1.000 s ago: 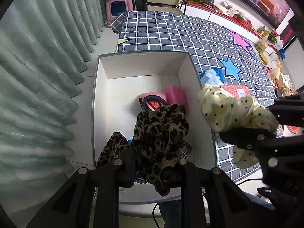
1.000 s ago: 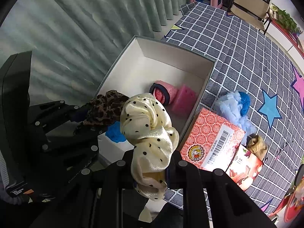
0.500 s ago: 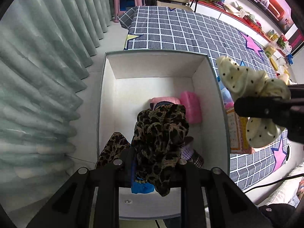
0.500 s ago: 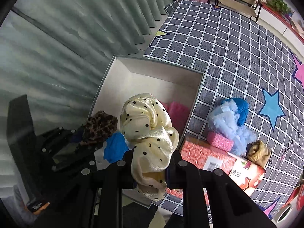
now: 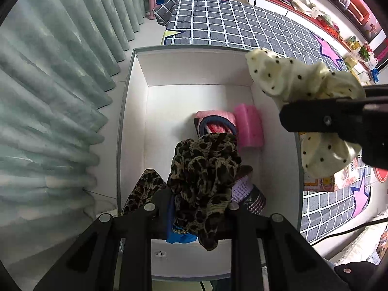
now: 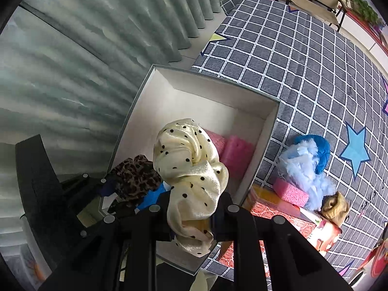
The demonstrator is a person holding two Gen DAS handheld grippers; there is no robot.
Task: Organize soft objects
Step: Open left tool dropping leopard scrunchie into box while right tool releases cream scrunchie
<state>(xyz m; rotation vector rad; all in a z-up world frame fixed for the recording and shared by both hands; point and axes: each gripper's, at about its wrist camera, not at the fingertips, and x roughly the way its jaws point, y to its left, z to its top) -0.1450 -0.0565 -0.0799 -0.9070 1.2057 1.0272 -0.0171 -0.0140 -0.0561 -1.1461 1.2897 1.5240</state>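
- my left gripper (image 5: 194, 208) points down over the white storage box (image 5: 135, 111), its jaws just eased a little wider yet still pinching a leopard-print scrunchie (image 5: 203, 169) that hangs between them.
- my right gripper (image 6: 194, 208) is clamped tight on a cream polka-dot scrunchie (image 6: 189, 169), held above the box's right-hand wall.
- inside the box lie a pink sponge (image 5: 249, 126), a pink rolled cloth with a dark band (image 5: 215, 121), a second leopard-print piece (image 5: 143, 189) and something blue (image 5: 180, 236).
- outside, on the grey checked bedcover (image 6: 303, 72), sit a pale blue fluffy item (image 6: 305, 165), a pink block (image 6: 289, 191), a tan scrunchie (image 6: 335, 206) and a red patterned carton (image 6: 274, 218).
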